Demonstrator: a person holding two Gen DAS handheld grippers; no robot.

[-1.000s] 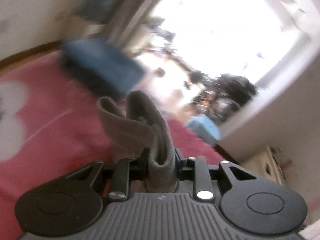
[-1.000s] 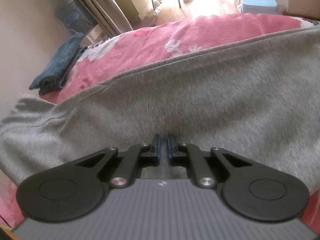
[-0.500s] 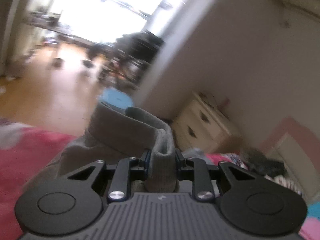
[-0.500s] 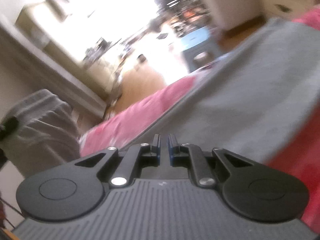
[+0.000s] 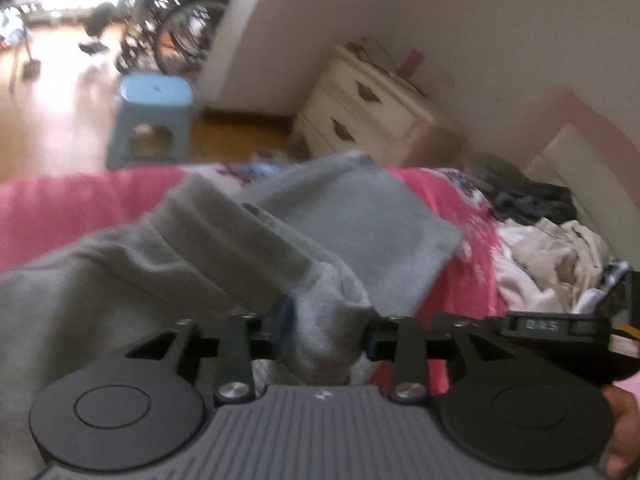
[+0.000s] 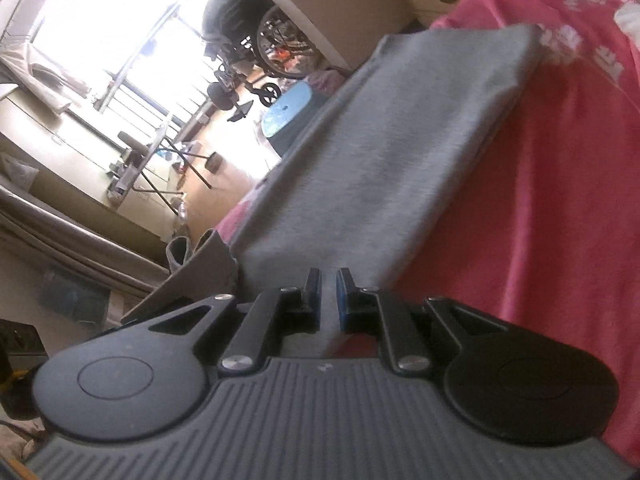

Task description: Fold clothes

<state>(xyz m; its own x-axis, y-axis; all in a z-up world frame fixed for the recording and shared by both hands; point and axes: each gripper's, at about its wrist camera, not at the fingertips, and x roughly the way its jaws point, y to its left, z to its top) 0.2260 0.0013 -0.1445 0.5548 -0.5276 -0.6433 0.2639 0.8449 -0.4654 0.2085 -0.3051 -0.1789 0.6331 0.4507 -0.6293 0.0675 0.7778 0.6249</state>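
Note:
A grey garment (image 5: 352, 220) lies spread over the pink bedspread (image 5: 60, 208), with a flat folded part further off. My left gripper (image 5: 328, 322) is shut on a thick bunch of its ribbed edge, which fills the space between the jaws. In the right wrist view the grey garment (image 6: 392, 152) stretches away as a flat panel on the pink bedspread (image 6: 560, 200). My right gripper (image 6: 329, 292) pinches its near edge, with the jaws almost together.
A heap of light and dark clothes (image 5: 552, 248) sits on the bed at the right. Beyond the bed stand a blue stool (image 5: 154, 116), a white chest of drawers (image 5: 372, 116) and a wheelchair (image 5: 176, 32). A hand (image 5: 624, 432) shows at the lower right.
Both grippers swung round with the grey garment and came down low over the bed. The garment now lies flatter. The left jaws stand slightly wider around the cloth.

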